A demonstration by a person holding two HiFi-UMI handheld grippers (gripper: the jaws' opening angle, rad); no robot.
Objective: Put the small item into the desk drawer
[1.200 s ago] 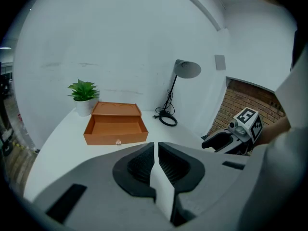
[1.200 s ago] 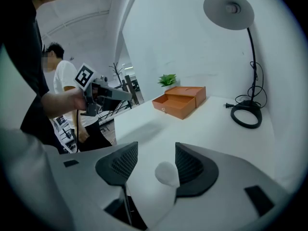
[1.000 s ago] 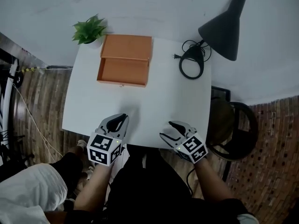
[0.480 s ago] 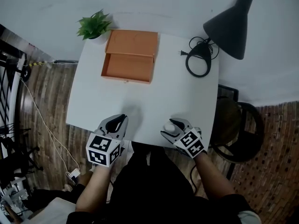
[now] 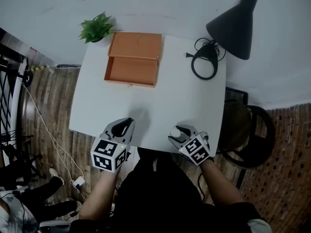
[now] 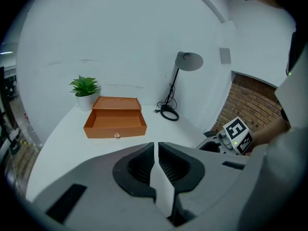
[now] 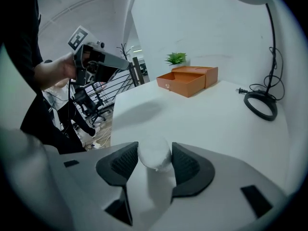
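An orange desk box (image 5: 132,45) stands at the table's far left with its drawer (image 5: 130,72) pulled open and empty; it also shows in the left gripper view (image 6: 115,124) and the right gripper view (image 7: 182,84). My right gripper (image 5: 179,130) is low at the front edge of the table. Its jaws have just been closing, and they are now shut on a small round white item (image 7: 154,153), which touches both pads. My left gripper (image 5: 127,123) hovers at the front edge too, shut with nothing in it (image 6: 156,146).
The white table (image 5: 170,101) carries a potted plant (image 5: 96,28) beside the box. A black lamp (image 5: 233,23) with a coiled cable (image 5: 203,64) stands at the far right. A dark chair (image 5: 245,135) is right of the table.
The right gripper has sunk toward the table's front edge, and the white item now shows between its jaws. The left gripper has stayed put.
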